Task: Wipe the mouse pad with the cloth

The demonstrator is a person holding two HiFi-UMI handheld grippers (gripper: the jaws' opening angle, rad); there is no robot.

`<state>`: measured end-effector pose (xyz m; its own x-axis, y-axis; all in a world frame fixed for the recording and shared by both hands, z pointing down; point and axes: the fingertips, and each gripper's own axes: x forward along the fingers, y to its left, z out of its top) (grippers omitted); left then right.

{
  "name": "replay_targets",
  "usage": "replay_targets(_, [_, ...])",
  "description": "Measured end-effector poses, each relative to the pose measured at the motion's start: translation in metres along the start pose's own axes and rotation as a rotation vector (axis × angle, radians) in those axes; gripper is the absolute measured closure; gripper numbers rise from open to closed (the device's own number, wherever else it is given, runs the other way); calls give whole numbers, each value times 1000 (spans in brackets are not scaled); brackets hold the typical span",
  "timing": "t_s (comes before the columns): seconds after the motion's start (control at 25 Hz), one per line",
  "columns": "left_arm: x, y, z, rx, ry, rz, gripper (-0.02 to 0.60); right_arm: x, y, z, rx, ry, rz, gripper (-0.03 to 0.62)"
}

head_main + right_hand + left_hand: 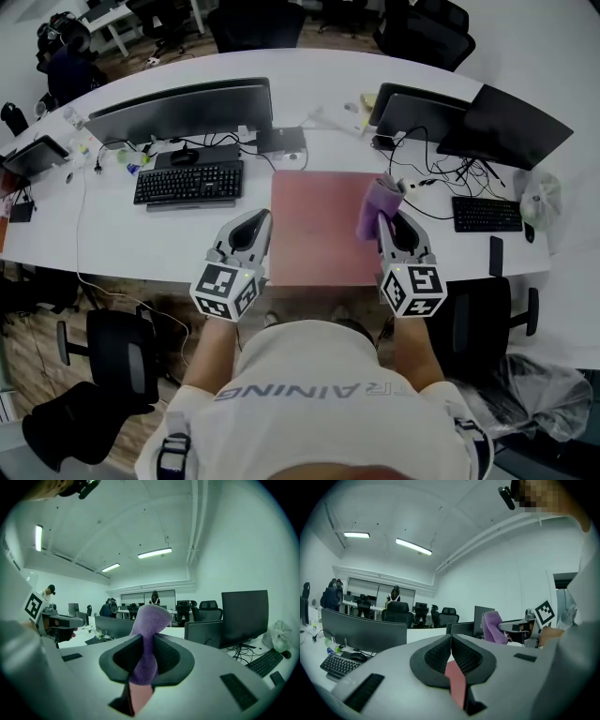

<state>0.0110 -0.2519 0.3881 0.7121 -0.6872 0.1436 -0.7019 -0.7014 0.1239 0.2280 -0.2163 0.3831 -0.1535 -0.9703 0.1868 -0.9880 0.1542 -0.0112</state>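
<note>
Head view: the mouse pad (317,225), a pinkish square, lies at the near edge of the white tabletop (141,246), to the right of a black keyboard (188,182). The left gripper (257,223) is over the pad's left edge. The right gripper (388,221) is at the pad's right edge, with the purple cloth (377,206) standing up from its tip. The letters "AINING" show upside down on the person's shirt (309,389); each gripper's cube bears a black-and-white square marker.

Left gripper view: the ribbed jaws are pressed together with nothing between them. A strip of the pink pad shows in the gap below them. The cloth is off to the right.

Right gripper view: the jaws are clamped on the cloth, whose folded top rises above them. The pink pad shows beneath.
</note>
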Motion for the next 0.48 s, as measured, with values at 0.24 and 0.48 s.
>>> replay_targets(0.24, [-3,0,-4,-20,-1,1,549,-2,1,-6,18,20,16,505])
replay_targets(0.48, [0,-7,-3,-7,-12,2,549,0,-1,-10,31,40,35,505])
